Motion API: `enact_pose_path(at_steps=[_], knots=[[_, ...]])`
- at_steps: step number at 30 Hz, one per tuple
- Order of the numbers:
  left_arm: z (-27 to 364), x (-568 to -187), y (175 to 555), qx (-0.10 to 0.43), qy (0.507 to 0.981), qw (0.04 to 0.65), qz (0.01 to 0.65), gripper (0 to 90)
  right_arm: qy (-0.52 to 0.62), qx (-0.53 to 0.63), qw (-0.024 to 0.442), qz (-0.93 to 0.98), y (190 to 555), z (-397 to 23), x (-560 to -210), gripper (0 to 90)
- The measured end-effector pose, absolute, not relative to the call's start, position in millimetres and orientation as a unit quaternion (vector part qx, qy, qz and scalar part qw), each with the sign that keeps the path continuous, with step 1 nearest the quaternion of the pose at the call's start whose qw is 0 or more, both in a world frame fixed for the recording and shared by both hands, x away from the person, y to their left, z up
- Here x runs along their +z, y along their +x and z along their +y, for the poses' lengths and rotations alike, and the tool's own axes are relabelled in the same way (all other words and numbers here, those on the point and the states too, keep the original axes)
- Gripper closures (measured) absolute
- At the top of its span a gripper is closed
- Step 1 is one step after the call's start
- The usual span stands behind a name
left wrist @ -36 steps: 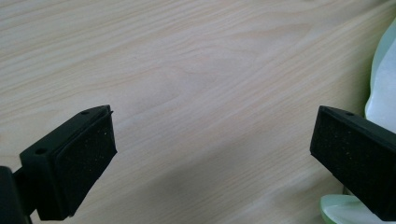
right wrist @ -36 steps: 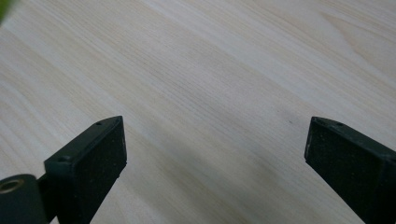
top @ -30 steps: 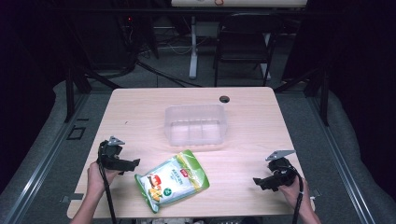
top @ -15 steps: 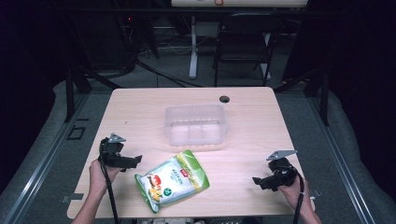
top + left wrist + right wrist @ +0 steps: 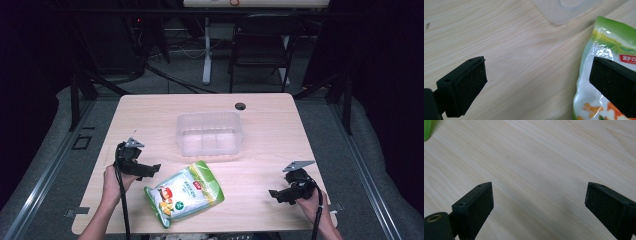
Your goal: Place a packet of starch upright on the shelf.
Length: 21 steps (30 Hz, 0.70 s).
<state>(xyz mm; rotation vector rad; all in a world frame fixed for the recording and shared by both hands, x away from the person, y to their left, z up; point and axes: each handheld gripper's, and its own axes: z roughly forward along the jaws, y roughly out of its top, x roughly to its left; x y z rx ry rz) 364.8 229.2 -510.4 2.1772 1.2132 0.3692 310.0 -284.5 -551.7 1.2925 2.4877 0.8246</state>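
Clearly the snack bag (image 5: 183, 194) lies flat near the tabletop's front edge, its long axis slanting toward the clear container (image 5: 210, 132). The left gripper (image 5: 150, 170), jaws wide, sits just beside it; the right gripper (image 5: 273, 194), also wide, stays well apart.

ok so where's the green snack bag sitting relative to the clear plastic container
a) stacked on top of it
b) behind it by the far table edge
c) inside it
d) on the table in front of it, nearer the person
d: in the high view the green snack bag lies flat on the wooden table, on the person's side of the clear plastic container, with the open left gripper just beside it.
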Motion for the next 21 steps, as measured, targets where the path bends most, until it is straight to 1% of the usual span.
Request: enact_pose_path(at_steps=[2, 4, 10, 21], knots=[[224, -509, 368, 0.118, 0.832, 0.304, 0.449, 0.4, 0.437, 0.280, 0.107, 0.848, 311, -285, -552, 7.2], [214, -508, 371, 0.111, 0.840, 0.307, 0.433, 0.4, 0.438, 0.287, 0.102, 0.846, 311, -284, -553, 7.1], [201, -505, 376, 0.097, 0.844, 0.317, 0.420, 0.1, 0.436, 0.284, 0.098, 0.848, 310, -286, -554, 6.8], [174, -510, 388, 0.065, 0.860, 0.324, 0.389, 0.3, 0.443, 0.275, 0.114, 0.846, 302, -288, -552, 6.8]])
